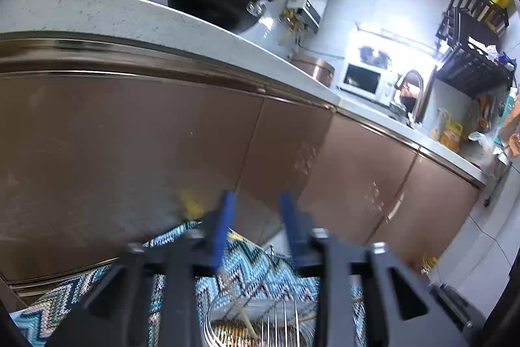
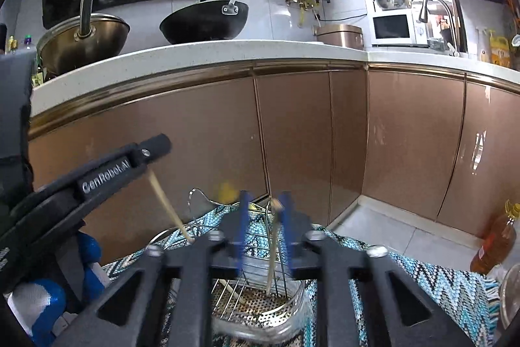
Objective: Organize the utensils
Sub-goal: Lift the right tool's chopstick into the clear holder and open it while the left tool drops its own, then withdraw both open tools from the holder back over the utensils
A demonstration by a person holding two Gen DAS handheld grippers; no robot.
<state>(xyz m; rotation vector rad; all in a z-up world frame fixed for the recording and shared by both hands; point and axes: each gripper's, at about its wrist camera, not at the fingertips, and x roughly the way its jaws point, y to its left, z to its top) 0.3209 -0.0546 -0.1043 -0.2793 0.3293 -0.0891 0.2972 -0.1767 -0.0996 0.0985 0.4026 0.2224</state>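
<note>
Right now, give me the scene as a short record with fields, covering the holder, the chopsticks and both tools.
surface: zigzag mat
holder: metal utensil holder, perforated base, wire dividers
left tool: above the holder, a wooden chopstick slanting down from it into the holder
right tool: fingers apart, over the holder
in holder: another chopstick standing upright, beside the right tool's finger
behind: brown cabinet doors

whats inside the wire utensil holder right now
Two wooden chopsticks stand in the wire utensil holder, and another stick leans across its perforated base. The gripper bodies cover its near side.
</note>
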